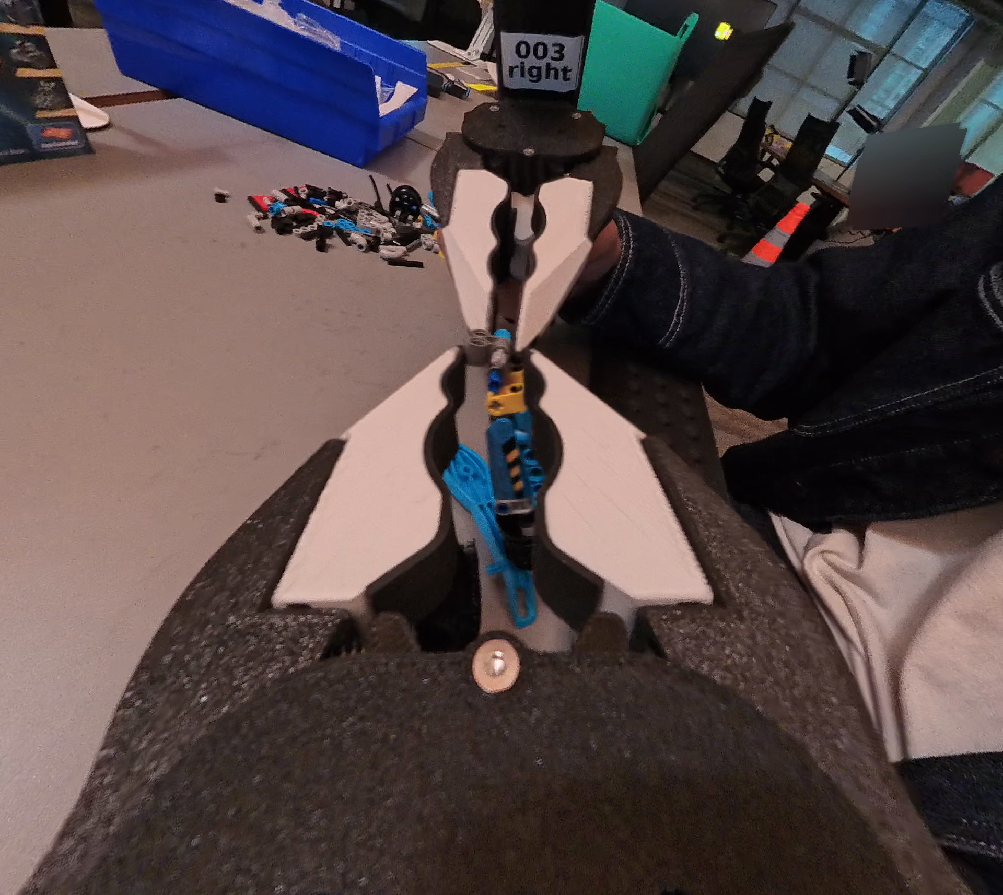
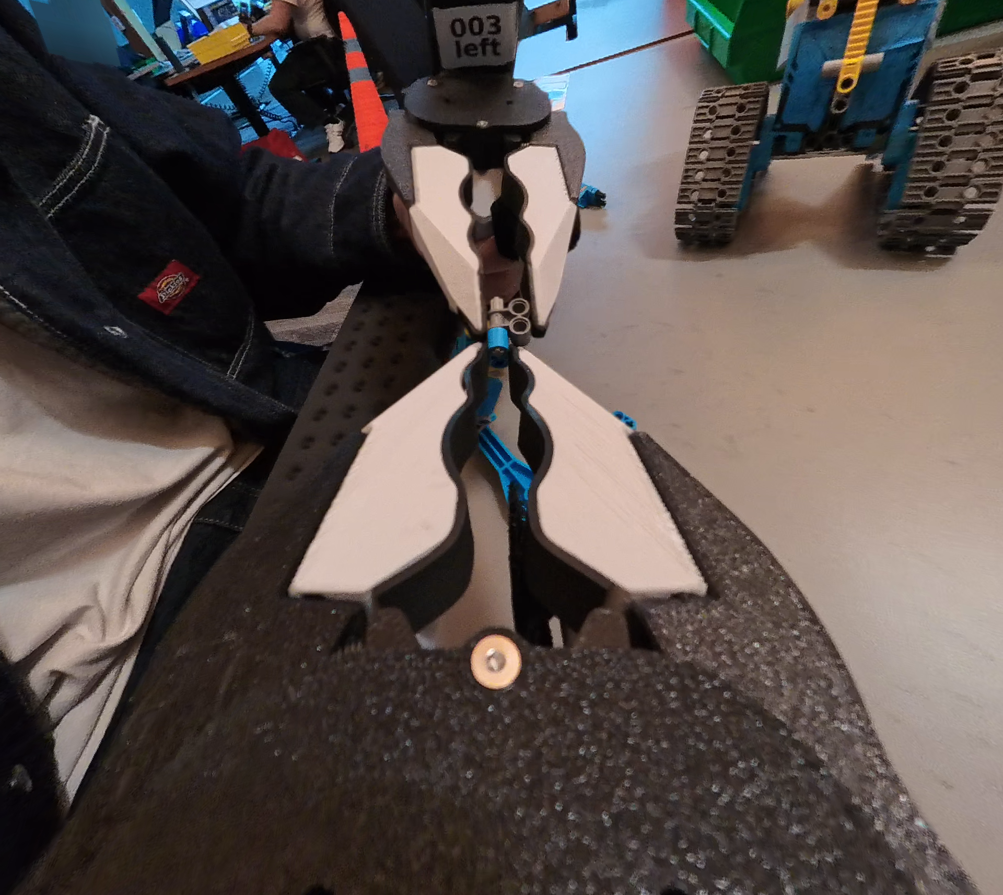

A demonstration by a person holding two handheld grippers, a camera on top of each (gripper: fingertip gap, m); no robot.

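Note:
My two grippers meet tip to tip above the grey table (image 1: 163, 380). My left gripper (image 1: 496, 353) is shut on a small grey connector (image 1: 480, 342) with two holes, which also shows in the right wrist view (image 2: 516, 315). My right gripper (image 2: 496, 351) is shut on the top blue pin (image 2: 496, 341) of a blue, yellow and black brick assembly (image 1: 510, 456). The assembly hangs below the fingertips and shows through the finger gaps. The connector touches the pin end. The right gripper (image 1: 503, 334) shows in the left wrist view, the left gripper (image 2: 510, 324) in the right wrist view.
A pile of small loose bricks (image 1: 336, 223) lies behind, in front of a blue bin (image 1: 244, 55). A tracked blue and yellow model (image 2: 846, 109) stands at the right with green bins (image 2: 749, 17) behind. A black perforated board (image 2: 347, 380) lies under the person's sleeves. The grippers are tip to tip, or close to it.

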